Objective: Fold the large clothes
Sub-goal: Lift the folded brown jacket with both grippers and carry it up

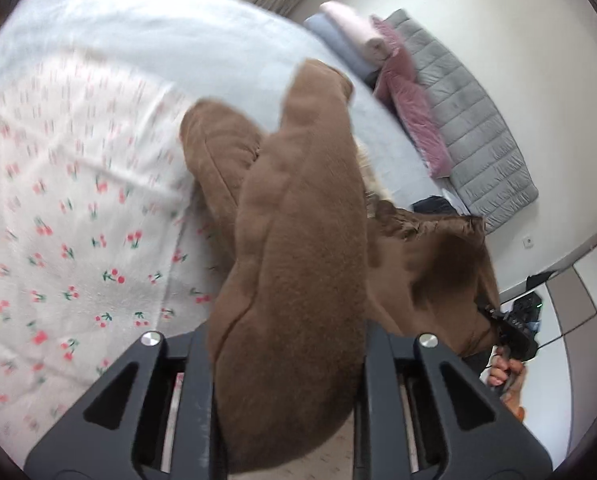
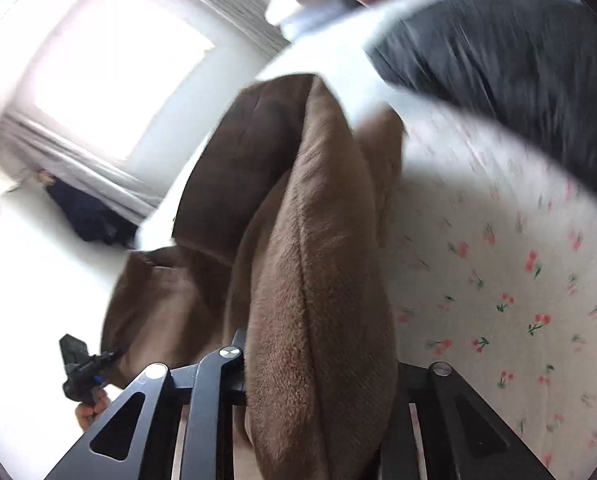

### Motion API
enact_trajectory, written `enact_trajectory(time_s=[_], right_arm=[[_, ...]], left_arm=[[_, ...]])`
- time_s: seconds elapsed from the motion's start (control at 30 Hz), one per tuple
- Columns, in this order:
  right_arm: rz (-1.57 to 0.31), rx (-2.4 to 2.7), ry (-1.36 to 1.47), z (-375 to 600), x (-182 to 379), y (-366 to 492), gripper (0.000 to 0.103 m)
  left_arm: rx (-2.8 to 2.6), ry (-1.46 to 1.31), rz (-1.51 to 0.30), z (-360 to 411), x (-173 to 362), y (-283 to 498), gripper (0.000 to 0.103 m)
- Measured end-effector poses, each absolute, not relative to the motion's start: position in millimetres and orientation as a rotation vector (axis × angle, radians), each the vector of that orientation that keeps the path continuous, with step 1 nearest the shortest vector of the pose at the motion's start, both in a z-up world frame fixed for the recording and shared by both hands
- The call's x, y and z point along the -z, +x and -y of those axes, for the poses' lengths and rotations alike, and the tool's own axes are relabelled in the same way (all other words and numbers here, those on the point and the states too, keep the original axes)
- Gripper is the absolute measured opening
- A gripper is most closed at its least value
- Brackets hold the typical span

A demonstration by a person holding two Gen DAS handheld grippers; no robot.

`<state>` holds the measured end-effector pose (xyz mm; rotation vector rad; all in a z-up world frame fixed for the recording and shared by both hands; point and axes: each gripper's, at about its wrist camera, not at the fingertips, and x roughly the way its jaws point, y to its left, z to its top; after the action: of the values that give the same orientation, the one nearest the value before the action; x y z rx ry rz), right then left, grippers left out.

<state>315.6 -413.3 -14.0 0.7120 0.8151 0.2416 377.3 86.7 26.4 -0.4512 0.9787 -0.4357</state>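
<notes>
- Wide bed (image 1: 146, 36) under a pale blue sheet, seen blurred.
- White cherry-print quilt (image 1: 78, 216) spread over its near part.
- Folded pale blue and pink fabrics (image 1: 350, 36) stacked at the far edge.
- Mauve plush garment (image 1: 414, 112) just beside them.
- Grey quilted pad (image 1: 474, 120) along the wall side.
- Dark padded garment (image 2: 506, 60) lying on the bed.
</notes>
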Motion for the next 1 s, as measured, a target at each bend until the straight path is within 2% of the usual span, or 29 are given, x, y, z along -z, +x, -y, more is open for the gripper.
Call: enact_trajectory(time_s=[0.17,0.33,0.5,0.67,0.8,0.83,0.87,0.93,0.97,1.0], right_arm=[[-0.796,-0.280,0.605,384.7,-66.3,261.2,0.019],[-0.800,-0.314,0.600,381.6,-88.8,184.0,0.019],[-0.839,-0.335,0.613,383.0,-64.0,107.9,0.019],[-1.000,-0.219,0.623,382.4,20.6,65.0,0.024],[-1.089,-0.083,0.637,398.9,86.4,55.3,0.033],[-1.093,-0.044,0.656,407.4,94.0,51.7,0.038],[-1.099,0.003,0.678,415.5,97.9,49.0,0.050],[-1.079,0.077,0.696,426.3,93.3,40.9,0.064],[-1.052,0.083,0.684,427.3,85.9,33.3,0.065],[-1.030,0.081,0.667,426.9,78.9,28.9,0.065]], left_arm=[[0.481,-0.367,-0.929,-85.3,-92.3,323.4,0.020],[0.525,-0.361,-0.952,-119.8,-112.1,249.3,0.021],[0.564,-0.398,-1.018,-147.6,-76.3,176.6,0.022],[0.482,-0.331,-1.165,-160.3,10.0,133.7,0.026],[0.412,-0.280,-1.207,-171.8,52.5,126.6,0.045],[0.406,-0.294,-1.205,-176.1,51.6,126.3,0.052],[0.389,-0.289,-1.202,-179.9,44.8,125.1,0.053],[0.380,-0.249,-1.156,-183.2,25.7,115.9,0.058],[0.393,-0.230,-1.121,-184.5,17.1,111.1,0.062],[0.412,-0.219,-1.087,-186.4,10.3,105.0,0.072]])
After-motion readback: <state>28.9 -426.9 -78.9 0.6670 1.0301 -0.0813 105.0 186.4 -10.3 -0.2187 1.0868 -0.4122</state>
